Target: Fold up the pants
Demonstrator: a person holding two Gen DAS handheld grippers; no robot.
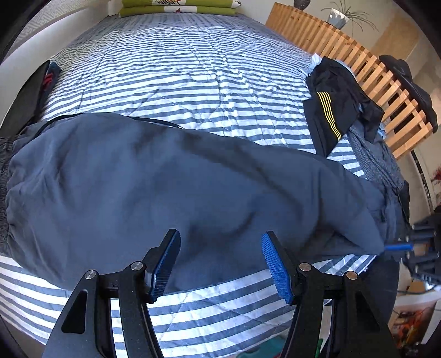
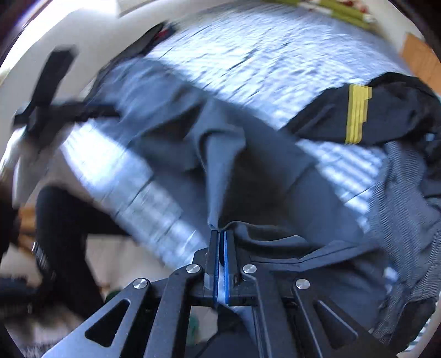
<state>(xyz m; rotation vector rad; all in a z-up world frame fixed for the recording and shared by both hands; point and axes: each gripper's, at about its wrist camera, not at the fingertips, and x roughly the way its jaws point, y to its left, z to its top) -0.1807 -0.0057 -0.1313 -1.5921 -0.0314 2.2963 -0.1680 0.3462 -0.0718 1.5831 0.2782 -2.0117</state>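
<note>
Grey-blue pants point(image 1: 165, 187) lie stretched across the near part of a striped bed point(image 1: 176, 77), waistband at the left. My left gripper point(image 1: 220, 247) hovers open just over their near edge, blue pads apart, nothing between them. At the far right of the left wrist view the right gripper point(image 1: 397, 246) pinches the leg end. The right wrist view is blurred by motion: the right gripper point(image 2: 221, 234) is shut on a fold of the pants point(image 2: 220, 165), which rise in a ridge from the jaws. The left gripper point(image 2: 46, 110) shows as a dark blur at upper left.
A black garment with yellow stripes point(image 1: 333, 110) and other dark clothes point(image 1: 377, 162) are piled at the bed's right side beside a wooden slatted rail point(image 1: 358, 60). Green pillows point(image 1: 179, 7) lie at the bed's far end. A person's dark leg point(image 2: 63, 234) stands by the bed edge.
</note>
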